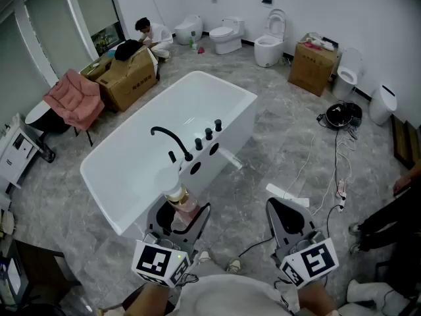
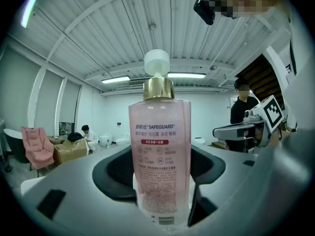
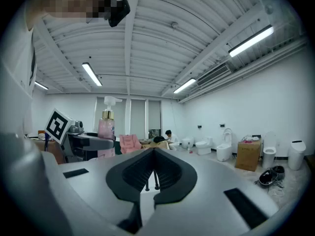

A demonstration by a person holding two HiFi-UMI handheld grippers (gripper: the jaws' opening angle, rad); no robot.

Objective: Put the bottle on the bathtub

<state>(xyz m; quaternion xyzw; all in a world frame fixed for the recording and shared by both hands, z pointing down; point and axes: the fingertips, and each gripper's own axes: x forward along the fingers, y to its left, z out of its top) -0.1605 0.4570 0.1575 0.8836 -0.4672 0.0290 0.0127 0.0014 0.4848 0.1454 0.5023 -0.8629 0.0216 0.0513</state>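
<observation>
A pink bottle (image 1: 183, 200) with a gold collar and white pump stands upright between the jaws of my left gripper (image 1: 178, 213), which is shut on it. In the left gripper view the bottle (image 2: 159, 151) fills the middle, label toward the camera. It hangs just above the near corner of the white bathtub (image 1: 138, 160). My right gripper (image 1: 288, 217) is held to the right over the floor, jaws shut with nothing between them (image 3: 152, 175). From there the bottle (image 3: 106, 124) shows at the left.
A black faucet (image 1: 170, 139) and knobs (image 1: 208, 133) stand on the tub's near rim. Cables (image 1: 340, 170) trail across the floor at right. Cardboard boxes (image 1: 128, 76), a pink chair (image 1: 74, 99), toilets (image 1: 269, 45) and a crouching person (image 1: 152, 34) are farther back.
</observation>
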